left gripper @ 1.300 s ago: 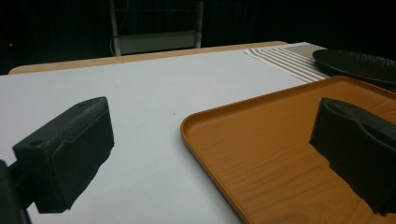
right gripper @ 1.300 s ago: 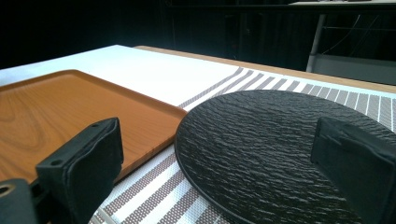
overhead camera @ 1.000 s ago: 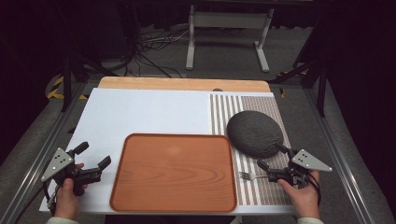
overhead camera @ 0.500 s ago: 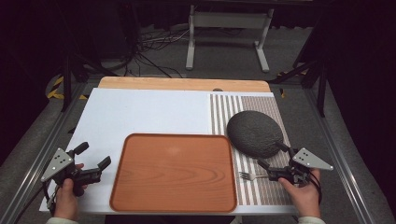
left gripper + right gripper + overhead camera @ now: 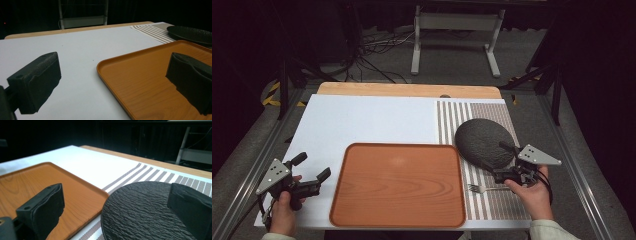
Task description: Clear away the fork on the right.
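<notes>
A dark textured round plate (image 5: 482, 140) lies on a striped placemat (image 5: 499, 205) at the right. My right gripper (image 5: 497, 157) stands open at the plate's near right edge, and the right gripper view has the plate (image 5: 142, 212) spread between its jaws (image 5: 117, 210). A metal fork (image 5: 481, 188) lies on the placemat just nearer than that gripper. An orange wooden tray (image 5: 399, 182) sits empty at the front centre. My left gripper (image 5: 312, 167) is open left of the tray, its jaws (image 5: 112, 82) straddling the tray's rim (image 5: 107, 75) with nothing between them.
A white board (image 5: 362, 120) covers the table, with a strip of bare wood (image 5: 407, 90) at the far edge. Beyond the table stand a metal frame (image 5: 457, 30) and cables on a dark floor. The plate (image 5: 190, 33) lies past the tray's far corner.
My right gripper has moved away from the fork toward the plate's near edge. The fork, the tray and my left gripper stay where they were.
</notes>
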`<state>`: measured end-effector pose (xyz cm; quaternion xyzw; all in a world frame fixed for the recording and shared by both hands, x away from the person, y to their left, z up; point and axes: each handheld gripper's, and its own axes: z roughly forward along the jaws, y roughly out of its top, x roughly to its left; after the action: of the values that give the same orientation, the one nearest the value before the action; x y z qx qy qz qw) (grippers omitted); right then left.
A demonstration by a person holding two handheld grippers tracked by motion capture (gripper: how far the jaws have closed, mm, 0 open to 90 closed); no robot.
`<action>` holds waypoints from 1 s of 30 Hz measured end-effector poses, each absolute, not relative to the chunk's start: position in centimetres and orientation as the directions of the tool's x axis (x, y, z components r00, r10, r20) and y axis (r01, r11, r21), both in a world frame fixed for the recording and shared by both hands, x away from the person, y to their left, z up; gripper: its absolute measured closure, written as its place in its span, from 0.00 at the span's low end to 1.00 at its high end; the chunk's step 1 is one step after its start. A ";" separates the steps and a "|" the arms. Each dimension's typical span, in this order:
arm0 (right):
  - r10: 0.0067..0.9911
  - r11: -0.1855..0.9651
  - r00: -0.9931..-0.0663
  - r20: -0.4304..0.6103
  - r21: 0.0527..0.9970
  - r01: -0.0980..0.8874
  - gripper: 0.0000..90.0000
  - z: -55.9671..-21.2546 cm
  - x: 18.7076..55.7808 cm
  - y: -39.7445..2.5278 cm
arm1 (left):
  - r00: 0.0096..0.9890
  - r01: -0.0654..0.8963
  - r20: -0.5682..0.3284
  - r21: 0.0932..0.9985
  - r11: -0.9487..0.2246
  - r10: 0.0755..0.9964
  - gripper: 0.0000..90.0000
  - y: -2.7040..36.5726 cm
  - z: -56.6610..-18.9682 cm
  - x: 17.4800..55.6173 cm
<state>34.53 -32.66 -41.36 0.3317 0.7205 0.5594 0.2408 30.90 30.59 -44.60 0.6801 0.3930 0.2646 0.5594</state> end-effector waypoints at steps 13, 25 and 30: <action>0.637 0.441 -0.765 -0.094 0.858 0.262 0.07 -38.7 35.4 -31.6 | 0.554 0.241 -0.080 0.968 -0.067 0.829 0.00 30.6 -44.6 30.9; 0.560 0.622 -0.815 -0.149 0.726 0.295 0.06 -37.4 36.1 -31.1 | 0.558 0.244 -0.079 0.967 -0.073 0.826 0.01 30.5 -44.6 30.9; 0.516 0.693 -0.842 -0.154 0.654 0.305 0.07 -37.2 36.3 -30.9 | 0.559 0.245 -0.080 0.967 -0.072 0.825 0.01 30.5 -44.6 30.9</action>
<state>36.26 -30.88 -37.19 0.2270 0.9050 0.3197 0.1652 30.94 30.49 -44.62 0.6844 0.3909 0.2601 0.5578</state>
